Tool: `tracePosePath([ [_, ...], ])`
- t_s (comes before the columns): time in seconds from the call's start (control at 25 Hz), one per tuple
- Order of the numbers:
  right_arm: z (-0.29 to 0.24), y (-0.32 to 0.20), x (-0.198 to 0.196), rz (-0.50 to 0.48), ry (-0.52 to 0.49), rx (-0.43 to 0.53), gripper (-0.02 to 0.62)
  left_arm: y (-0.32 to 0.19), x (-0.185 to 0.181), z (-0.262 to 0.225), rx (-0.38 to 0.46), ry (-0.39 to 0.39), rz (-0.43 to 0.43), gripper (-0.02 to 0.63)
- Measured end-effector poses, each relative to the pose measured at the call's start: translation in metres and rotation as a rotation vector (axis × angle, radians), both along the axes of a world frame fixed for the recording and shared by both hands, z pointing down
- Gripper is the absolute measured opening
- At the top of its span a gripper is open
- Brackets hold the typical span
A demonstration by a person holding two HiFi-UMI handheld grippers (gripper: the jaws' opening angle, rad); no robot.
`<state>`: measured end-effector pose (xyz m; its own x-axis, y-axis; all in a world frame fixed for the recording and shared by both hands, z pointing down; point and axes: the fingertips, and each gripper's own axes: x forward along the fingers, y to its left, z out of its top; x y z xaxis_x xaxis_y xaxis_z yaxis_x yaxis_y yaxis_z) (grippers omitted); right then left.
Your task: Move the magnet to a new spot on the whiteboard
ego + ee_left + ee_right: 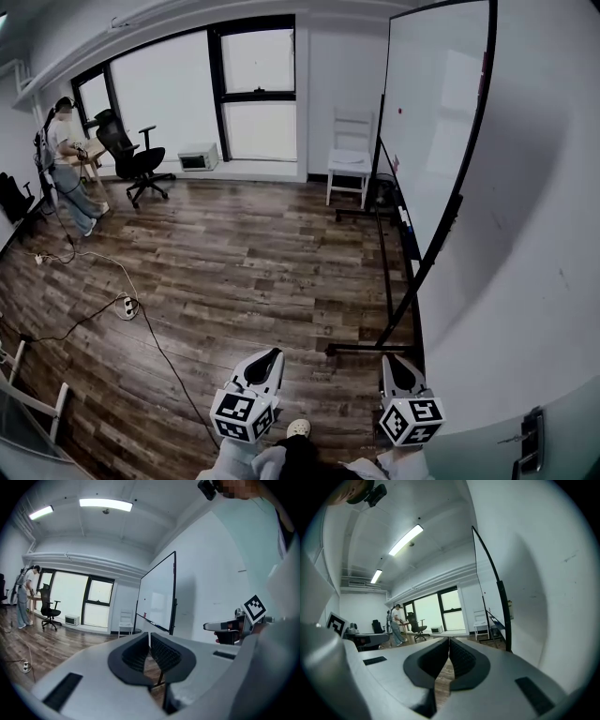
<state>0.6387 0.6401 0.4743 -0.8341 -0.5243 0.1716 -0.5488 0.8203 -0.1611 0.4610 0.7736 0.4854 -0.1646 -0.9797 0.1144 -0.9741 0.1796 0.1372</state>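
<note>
Magnet [400, 111] high on whiteboard [441, 141], well apart from left tool [270, 357] and right tool [393, 362], both closed, empty.

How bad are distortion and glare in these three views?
Head view: fisheye bows the whiteboard, windows blown out. Left gripper view: ceiling light flares, corners vignetted black. Right gripper view: same vignette, whiteboard edge curves strongly.

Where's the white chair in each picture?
Head view: chair at top middle, by the window, just left of the whiteboard.
Left gripper view: chair small, near the centre, left of the whiteboard's bottom edge.
Right gripper view: chair right of centre, left of the whiteboard's dark edge.
Shared landmark: the whiteboard.
</note>
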Motion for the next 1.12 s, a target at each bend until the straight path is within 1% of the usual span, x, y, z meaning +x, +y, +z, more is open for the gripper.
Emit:
tracePosePath([
  [0.24,-0.003,-0.028,-0.041,0.028,0.010,0.012,0.028,-0.029,-0.048,0.002,0.001,0.008,0.018,0.021],
  [0.64,0.003,-0.059,-0.097,0.066,0.021,0.012,0.028,-0.062,-0.112,0.008,0.007,0.023,0.042,0.021],
  [0.88,0.008,-0.071,-0.121,0.082,0.019,0.003,0.028,-0.069,-0.144,0.011,0.003,0.024,0.020,0.023],
  [0.92,0.008,-0.072,-0.124,0.083,0.021,0.000,0.028,-0.069,-0.148,0.012,-0.001,0.028,0.018,0.052],
  [0.96,0.008,-0.072,-0.127,0.081,0.024,-0.002,0.028,-0.068,-0.152,0.012,-0.005,0.032,0.018,0.109],
  [1.0,0.009,-0.071,-0.130,0.078,0.027,-0.004,0.028,-0.065,-0.155,0.013,-0.008,0.035,0.016,0.143],
  [1.12,0.013,-0.069,-0.139,0.069,0.040,-0.011,0.028,-0.058,-0.167,0.017,-0.015,0.036,-0.011,0.158],
])
